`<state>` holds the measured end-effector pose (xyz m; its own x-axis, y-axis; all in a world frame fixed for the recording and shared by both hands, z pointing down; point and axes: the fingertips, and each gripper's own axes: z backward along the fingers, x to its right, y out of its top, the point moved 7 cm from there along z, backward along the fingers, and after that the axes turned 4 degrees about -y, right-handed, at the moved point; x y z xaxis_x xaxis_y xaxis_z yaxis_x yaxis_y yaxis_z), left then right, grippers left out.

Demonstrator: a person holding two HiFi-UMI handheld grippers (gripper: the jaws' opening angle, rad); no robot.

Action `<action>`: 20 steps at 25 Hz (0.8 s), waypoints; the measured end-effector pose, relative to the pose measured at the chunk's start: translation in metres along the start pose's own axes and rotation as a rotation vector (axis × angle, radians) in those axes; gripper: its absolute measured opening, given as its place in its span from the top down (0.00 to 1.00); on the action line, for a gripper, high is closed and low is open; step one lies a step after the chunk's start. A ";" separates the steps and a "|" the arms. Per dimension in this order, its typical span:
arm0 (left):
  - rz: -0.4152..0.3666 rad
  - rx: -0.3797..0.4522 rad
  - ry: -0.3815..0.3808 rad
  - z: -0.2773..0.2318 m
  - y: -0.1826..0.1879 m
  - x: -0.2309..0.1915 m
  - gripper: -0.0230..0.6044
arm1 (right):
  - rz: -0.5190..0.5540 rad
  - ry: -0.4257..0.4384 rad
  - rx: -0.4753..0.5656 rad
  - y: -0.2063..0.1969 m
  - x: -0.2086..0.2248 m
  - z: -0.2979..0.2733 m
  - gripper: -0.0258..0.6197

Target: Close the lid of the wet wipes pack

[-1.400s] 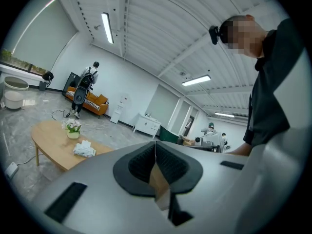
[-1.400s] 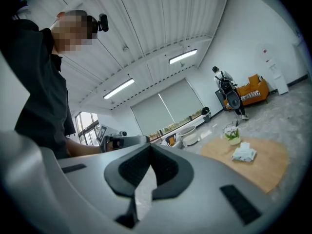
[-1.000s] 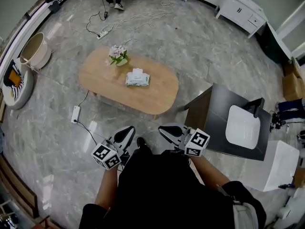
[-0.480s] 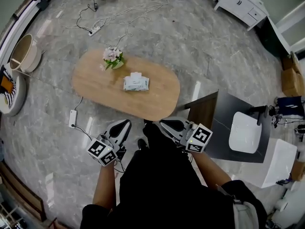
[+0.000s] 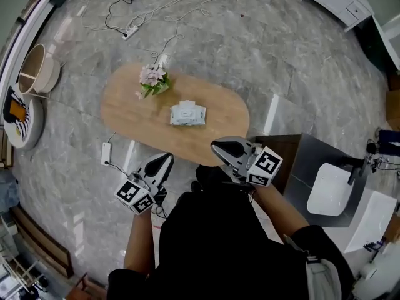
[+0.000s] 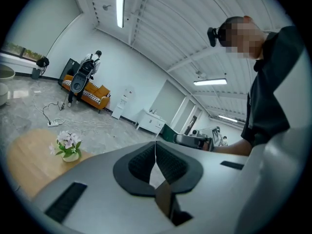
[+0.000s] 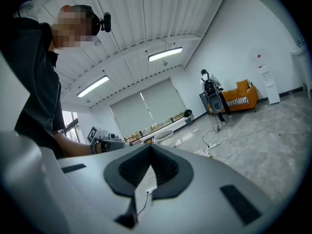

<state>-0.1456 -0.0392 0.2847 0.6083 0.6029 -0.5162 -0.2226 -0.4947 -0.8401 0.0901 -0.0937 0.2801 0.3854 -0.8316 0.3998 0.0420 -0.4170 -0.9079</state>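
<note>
The wet wipes pack, pale green with a white top, lies in the middle of the oval wooden table; whether its lid is up is too small to tell. My left gripper hangs shut over the floor, short of the table's near edge. My right gripper is shut too, its tip at the table's near edge, right of and nearer than the pack. In the left gripper view the jaws meet at the tips with nothing between them. The right gripper view shows the same. The pack appears in neither gripper view.
A small pot of pink flowers stands on the table's far left part, also in the left gripper view. A power strip and cables lie on the floor. A dark cabinet with a white basin is at the right.
The table and pack have come closer in the head view. My right gripper has moved forward to the table's near edge; the left gripper stays low beside the person's body.
</note>
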 end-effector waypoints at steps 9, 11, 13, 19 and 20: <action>-0.017 -0.073 0.034 -0.053 0.019 -0.055 0.94 | 0.048 0.022 0.004 0.013 0.095 -0.031 0.95; -0.004 -0.082 0.034 -0.059 0.017 -0.071 0.94 | 0.063 0.008 -0.012 0.007 0.107 -0.042 0.95; -0.002 -0.093 0.032 -0.064 0.014 -0.087 0.94 | 0.098 0.000 -0.038 -0.001 0.116 -0.057 0.94; 0.011 -0.140 -0.008 -0.078 -0.012 -0.144 0.94 | 0.135 -0.033 -0.081 -0.027 0.141 -0.102 0.94; 0.013 -0.146 -0.012 -0.080 -0.017 -0.154 0.94 | 0.134 -0.042 -0.091 -0.033 0.145 -0.107 0.94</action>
<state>-0.1743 -0.1738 0.3915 0.5968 0.6029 -0.5294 -0.1166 -0.5876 -0.8007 0.0454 -0.2398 0.3815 0.4206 -0.8665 0.2688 -0.0948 -0.3366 -0.9369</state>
